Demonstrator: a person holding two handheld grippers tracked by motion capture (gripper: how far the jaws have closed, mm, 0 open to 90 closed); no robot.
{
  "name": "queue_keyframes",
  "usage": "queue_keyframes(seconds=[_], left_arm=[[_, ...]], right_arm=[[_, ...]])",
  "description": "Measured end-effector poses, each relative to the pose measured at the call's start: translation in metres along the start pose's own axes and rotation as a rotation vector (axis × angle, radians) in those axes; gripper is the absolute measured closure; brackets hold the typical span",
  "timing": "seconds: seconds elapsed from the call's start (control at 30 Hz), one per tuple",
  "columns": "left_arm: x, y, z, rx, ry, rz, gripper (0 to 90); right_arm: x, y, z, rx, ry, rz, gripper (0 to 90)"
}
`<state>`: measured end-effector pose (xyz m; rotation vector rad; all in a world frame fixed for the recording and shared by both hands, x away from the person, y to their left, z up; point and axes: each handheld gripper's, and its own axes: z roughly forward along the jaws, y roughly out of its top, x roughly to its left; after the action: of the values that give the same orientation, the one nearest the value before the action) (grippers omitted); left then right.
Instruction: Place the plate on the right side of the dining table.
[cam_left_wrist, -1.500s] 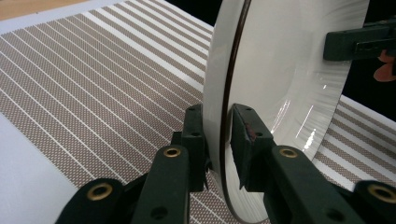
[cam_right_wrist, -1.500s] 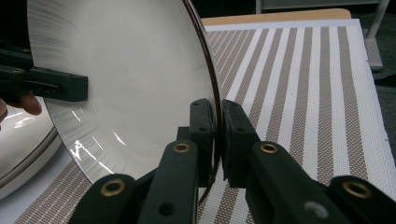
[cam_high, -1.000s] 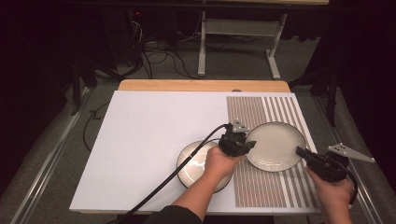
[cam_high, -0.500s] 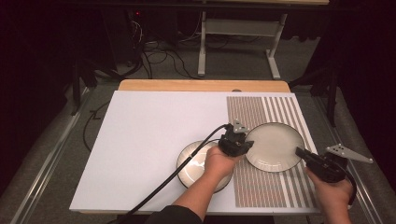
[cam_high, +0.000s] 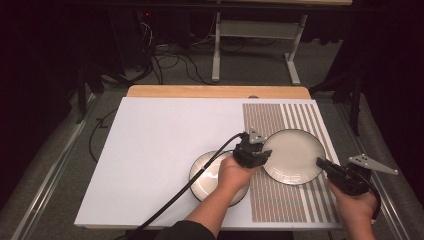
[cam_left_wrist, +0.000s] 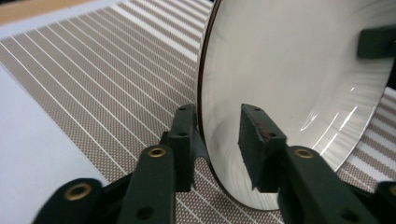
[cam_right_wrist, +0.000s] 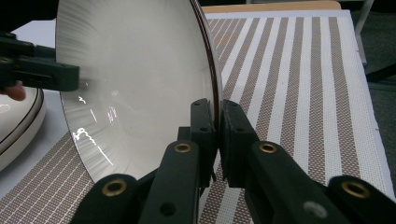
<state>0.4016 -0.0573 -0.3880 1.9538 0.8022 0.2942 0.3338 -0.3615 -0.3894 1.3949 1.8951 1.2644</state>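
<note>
A white plate with a dark rim (cam_high: 295, 156) rests on the striped mat (cam_high: 280, 120), held between both grippers. My right gripper (cam_high: 320, 162) grips its right rim, and its jaws are shut on the edge (cam_right_wrist: 217, 121) in the right gripper view. My left gripper (cam_high: 265, 154) is at the plate's left rim. Its jaws have just been opening. The rim (cam_left_wrist: 205, 116) stands between them, and the inner pad (cam_left_wrist: 254, 135) is off the plate's face (cam_left_wrist: 299, 70). A second dark-rimmed plate (cam_high: 210, 172) lies under my left forearm.
The mat covers the right part of a white board (cam_high: 165, 135), with a wooden strip (cam_high: 215, 91) behind it. The left gripper's black cable (cam_high: 170, 205) trails off the front edge. A table frame and cables (cam_high: 250, 45) stand on the floor beyond.
</note>
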Motion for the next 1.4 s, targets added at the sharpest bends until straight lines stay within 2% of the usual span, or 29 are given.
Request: queue_keyframes(seconds=[0.07,0.3,0.67,0.87,1.0,1.4], left_arm=[[0.000,-0.001,-0.005,-0.012,0.012,0.015,61.7],[0.010,-0.007,-0.029,-0.035,0.033,0.016,53.2],[0.029,-0.028,-0.081,-0.086,0.065,0.017,45.3],[0.042,-0.042,-0.111,-0.111,0.083,0.004,42.9],[0.050,-0.053,-0.133,-0.130,0.112,0.008,42.8],[0.074,-0.089,-0.192,-0.162,0.146,-0.033,28.9]], right_arm=[[-0.001,0.000,0.000,0.003,-0.001,0.004,86.8],[0.000,0.000,0.001,0.007,-0.011,0.006,86.7],[0.003,0.001,0.001,0.007,-0.023,0.000,86.6],[0.003,0.002,0.001,0.011,-0.029,-0.001,86.4],[0.003,0.001,0.001,0.015,-0.032,0.001,86.3],[0.001,0.001,0.003,0.028,-0.046,0.017,85.5]])
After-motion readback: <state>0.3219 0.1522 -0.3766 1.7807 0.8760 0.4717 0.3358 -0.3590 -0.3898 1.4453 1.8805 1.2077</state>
